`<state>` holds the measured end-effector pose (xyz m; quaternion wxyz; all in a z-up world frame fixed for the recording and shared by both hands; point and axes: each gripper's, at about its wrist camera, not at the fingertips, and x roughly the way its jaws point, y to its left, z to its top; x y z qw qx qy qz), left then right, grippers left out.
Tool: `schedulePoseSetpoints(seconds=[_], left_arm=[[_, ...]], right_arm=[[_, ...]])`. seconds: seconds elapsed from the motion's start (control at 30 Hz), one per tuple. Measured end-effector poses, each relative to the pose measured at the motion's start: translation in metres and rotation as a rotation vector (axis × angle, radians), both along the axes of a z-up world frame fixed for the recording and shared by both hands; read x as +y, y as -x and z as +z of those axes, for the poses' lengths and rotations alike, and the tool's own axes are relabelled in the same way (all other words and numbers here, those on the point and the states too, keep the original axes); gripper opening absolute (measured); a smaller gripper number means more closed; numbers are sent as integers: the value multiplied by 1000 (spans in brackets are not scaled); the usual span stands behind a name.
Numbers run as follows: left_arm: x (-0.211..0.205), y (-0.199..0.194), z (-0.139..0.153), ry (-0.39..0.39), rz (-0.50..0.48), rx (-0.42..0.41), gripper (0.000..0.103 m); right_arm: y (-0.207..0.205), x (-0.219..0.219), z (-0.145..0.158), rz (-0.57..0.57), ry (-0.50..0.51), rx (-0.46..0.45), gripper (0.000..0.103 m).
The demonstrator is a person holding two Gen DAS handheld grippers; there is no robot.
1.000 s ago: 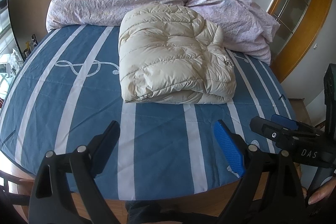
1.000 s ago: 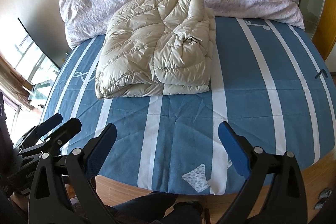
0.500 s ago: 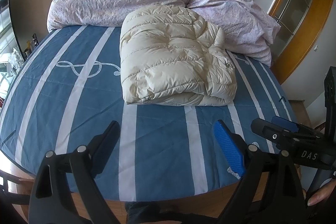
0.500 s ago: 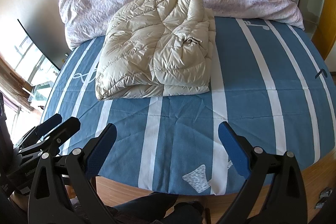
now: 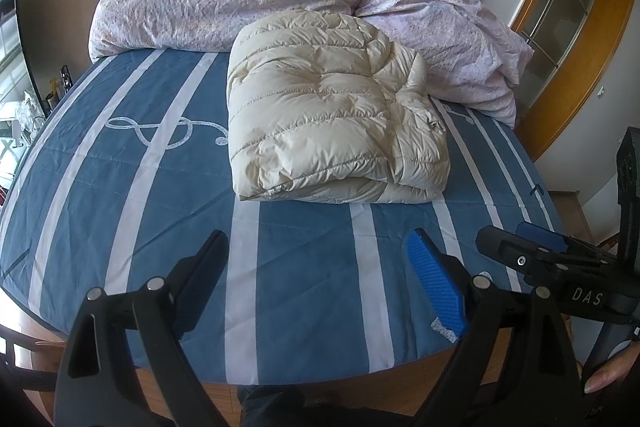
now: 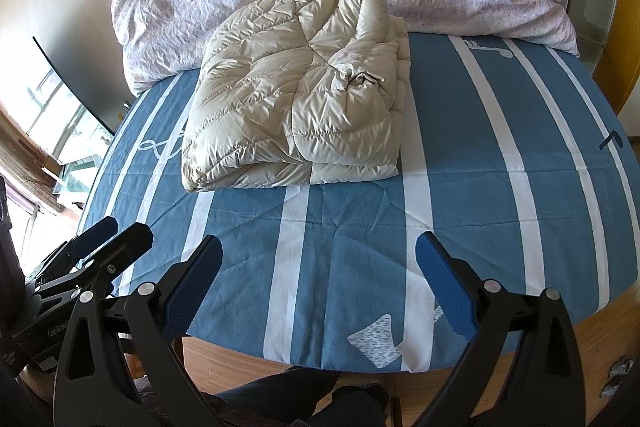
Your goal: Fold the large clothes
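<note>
Both the left hand-held gripper (image 5: 320, 279) and the right hand-held gripper (image 6: 320, 279) hang with fingers spread, pinching nothing, over the near edge of the bed (image 5: 304, 291). Ahead of them the folded cream puffer jacket (image 5: 332, 123) lies well apart. Its springy filling may puff the bundle open, and any further nudge could undo the top fold.

Left tool (image 5: 316, 283) and right tool (image 6: 320, 279): jaws wide apart, empty, side by side, tilted down over the bed's (image 5: 312, 307) foot edge.
</note>
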<state>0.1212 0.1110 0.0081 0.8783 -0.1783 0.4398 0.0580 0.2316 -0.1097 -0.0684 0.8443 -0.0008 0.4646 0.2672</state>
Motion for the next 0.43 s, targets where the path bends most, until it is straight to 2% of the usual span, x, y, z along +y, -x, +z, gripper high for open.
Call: schedulePoseSetpoints(seconds=[0.43], left_arm=[[-1, -2, 1, 1, 1, 3, 90]], right_arm=[[-1, -1, 1, 2, 0, 0, 99]])
